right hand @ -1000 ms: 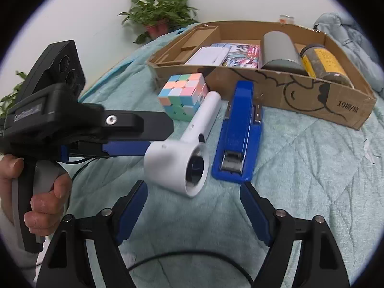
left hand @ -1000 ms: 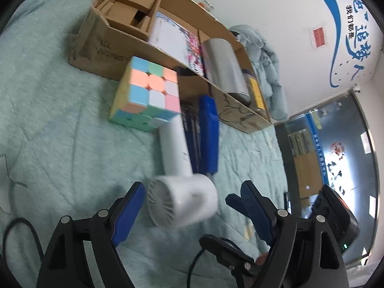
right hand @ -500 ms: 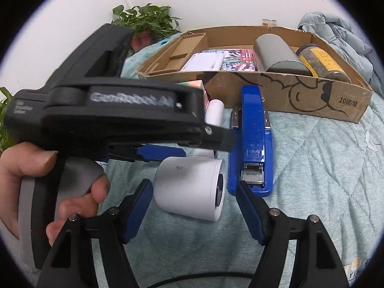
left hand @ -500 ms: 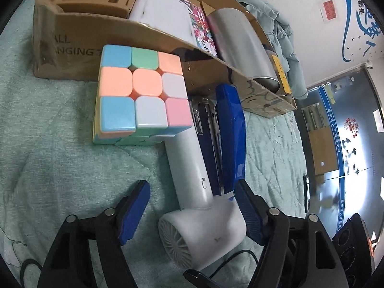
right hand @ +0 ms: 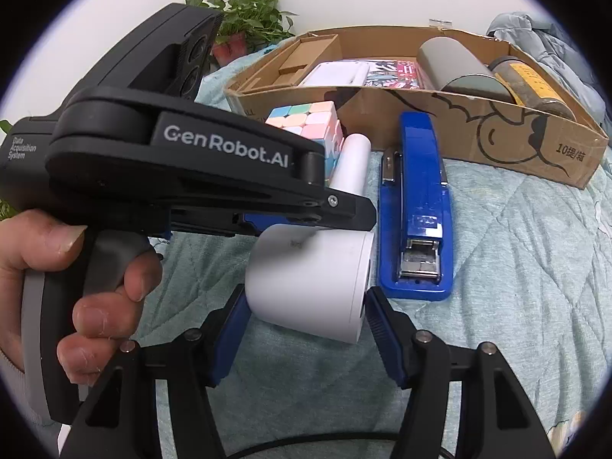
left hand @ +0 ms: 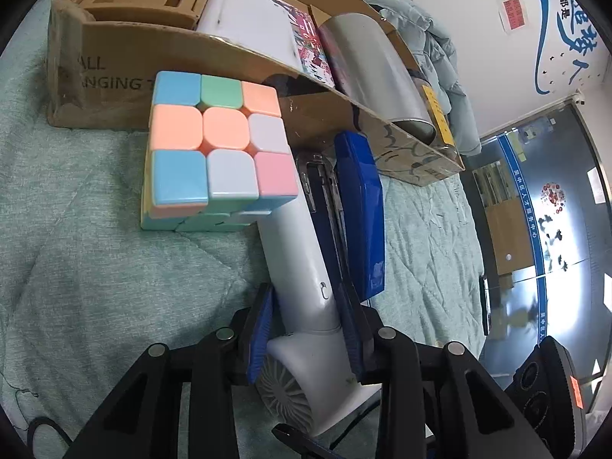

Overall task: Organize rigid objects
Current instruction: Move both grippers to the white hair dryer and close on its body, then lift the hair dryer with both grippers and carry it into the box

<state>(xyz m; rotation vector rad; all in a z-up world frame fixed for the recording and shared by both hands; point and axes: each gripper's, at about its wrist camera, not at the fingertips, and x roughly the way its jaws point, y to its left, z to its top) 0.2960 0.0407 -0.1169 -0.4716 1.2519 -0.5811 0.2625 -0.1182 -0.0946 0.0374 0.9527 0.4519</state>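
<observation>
A white hair dryer (left hand: 302, 287) lies on the green quilt, its handle pointing toward the cardboard box (left hand: 114, 80). My left gripper (left hand: 306, 329) is shut on the dryer's handle near the head. In the right wrist view, my right gripper (right hand: 306, 325) is shut on the dryer's round head (right hand: 310, 287), a blue pad against each side. A pastel puzzle cube (left hand: 214, 153) sits by the handle's far end. A blue stapler (right hand: 417, 206) lies to the right of the dryer.
The cardboard box (right hand: 478, 130) holds a grey cylinder (right hand: 455, 65), a jar with a yellow label (right hand: 531, 84), a booklet (right hand: 363, 72) and small cardboard boxes (right hand: 306, 57). A potted plant (right hand: 244, 19) stands behind. A grey garment (left hand: 432, 57) lies past the box.
My left gripper moved forward over the dryer and closed on its handle. My right gripper came in and closed on the dryer's head.
</observation>
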